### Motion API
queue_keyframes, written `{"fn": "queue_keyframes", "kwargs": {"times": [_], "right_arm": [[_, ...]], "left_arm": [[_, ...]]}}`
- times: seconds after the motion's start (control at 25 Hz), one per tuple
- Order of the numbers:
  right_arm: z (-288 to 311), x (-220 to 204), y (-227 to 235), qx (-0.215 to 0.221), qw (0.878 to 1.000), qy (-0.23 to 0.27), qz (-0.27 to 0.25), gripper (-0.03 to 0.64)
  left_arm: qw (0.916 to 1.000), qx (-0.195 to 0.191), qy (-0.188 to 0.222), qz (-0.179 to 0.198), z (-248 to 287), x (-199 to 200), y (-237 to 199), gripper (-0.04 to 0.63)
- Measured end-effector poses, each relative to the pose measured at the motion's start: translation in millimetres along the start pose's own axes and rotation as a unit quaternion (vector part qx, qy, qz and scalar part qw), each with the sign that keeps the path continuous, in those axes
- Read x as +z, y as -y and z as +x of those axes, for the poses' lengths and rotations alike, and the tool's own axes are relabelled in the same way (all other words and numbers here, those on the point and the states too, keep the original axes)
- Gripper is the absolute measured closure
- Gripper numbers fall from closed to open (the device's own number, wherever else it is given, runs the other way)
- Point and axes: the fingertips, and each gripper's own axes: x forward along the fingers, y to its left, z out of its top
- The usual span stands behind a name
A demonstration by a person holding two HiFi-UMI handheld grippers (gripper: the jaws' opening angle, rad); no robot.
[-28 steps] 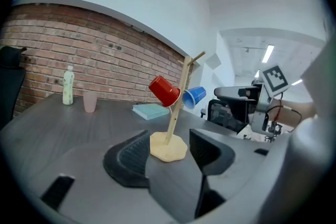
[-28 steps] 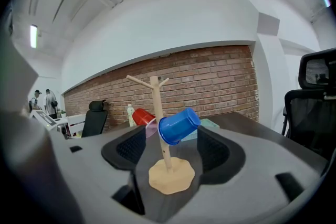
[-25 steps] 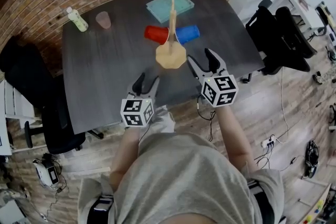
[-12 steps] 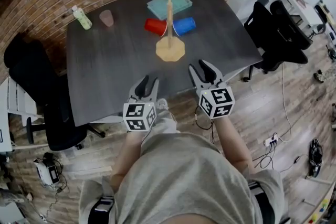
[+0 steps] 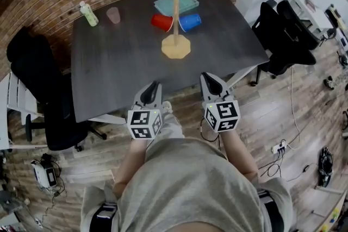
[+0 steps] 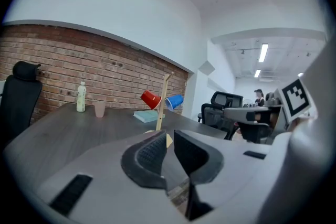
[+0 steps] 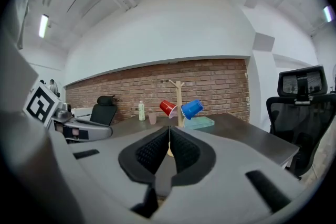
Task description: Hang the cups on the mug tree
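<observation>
A wooden mug tree [image 5: 175, 13] stands on the dark table [image 5: 119, 70]. A red cup [image 5: 161, 22] hangs at its left and a blue cup [image 5: 190, 22] at its right, also seen as the red cup [image 7: 168, 108] and blue cup [image 7: 191, 108] far ahead. My left gripper [image 5: 154, 86] is at the table's near edge, its jaws just closed to a narrow slit with nothing between them. My right gripper [image 5: 209, 77] is beside it, its jaws just closed together and empty. Both grippers are well short of the tree.
A pink cup [image 5: 113, 15] and a small bottle [image 5: 89, 14] stand at the table's far left. A teal tray [image 5: 176, 3] lies behind the tree. Black office chairs stand at the left [image 5: 38, 89] and right [image 5: 283, 35]. A brick wall lies beyond.
Both grippers have drawn back from the tree to the table's near edge. Their jaws, wide apart a second ago, have closed with nothing in them.
</observation>
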Motion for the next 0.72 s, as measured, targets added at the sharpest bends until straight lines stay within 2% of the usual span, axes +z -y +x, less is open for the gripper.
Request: {"fn": "queue_keyframes", "kwargs": {"times": [0.72], "right_arm": [[-32,-28,-5,0.000,1.000,-0.025,-0.004,0.618]], "left_arm": [[0.9999,-0.009,0.000,0.014,-25,-4,25,0.583]]}}
